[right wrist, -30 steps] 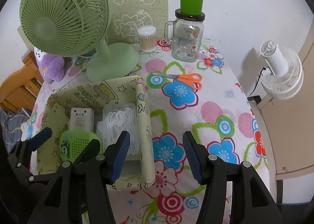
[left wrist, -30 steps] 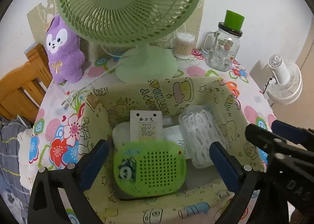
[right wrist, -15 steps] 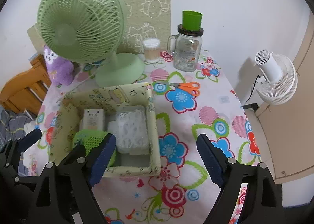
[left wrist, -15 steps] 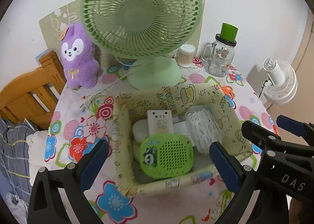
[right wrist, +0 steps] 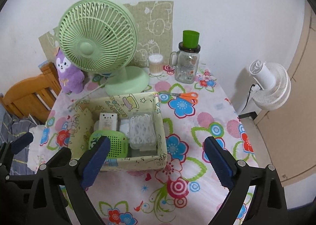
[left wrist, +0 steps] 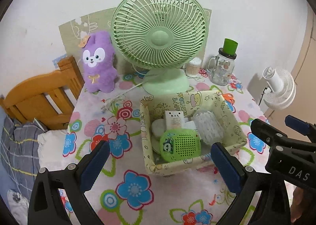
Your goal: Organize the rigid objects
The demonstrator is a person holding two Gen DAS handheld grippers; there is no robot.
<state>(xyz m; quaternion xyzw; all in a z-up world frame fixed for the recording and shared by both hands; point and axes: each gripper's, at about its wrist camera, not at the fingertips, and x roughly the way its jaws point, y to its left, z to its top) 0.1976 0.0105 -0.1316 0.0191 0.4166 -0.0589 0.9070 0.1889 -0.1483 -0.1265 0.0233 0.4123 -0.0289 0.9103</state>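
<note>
Both grippers have drawn back and up from the yellow storage box (right wrist: 142, 162) on the flowered counter (right wrist: 207, 126), the right gripper (right wrist: 156, 162) having just spread its jaws wide, the left gripper (left wrist: 158, 167) likewise spread, both empty.

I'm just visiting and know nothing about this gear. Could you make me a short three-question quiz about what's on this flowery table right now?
1. True or false: the orange scissors lie inside the storage box.
2. What stands between the green fan and the glass jar: A) a cotton swab tub, B) a purple plush toy, C) a white fan?
3. Fill in: the right gripper is wide ____ and holds nothing.

Key
1. False; they lie on the tablecloth beside the box.
2. A, the cotton swab tub.
3. open
</note>
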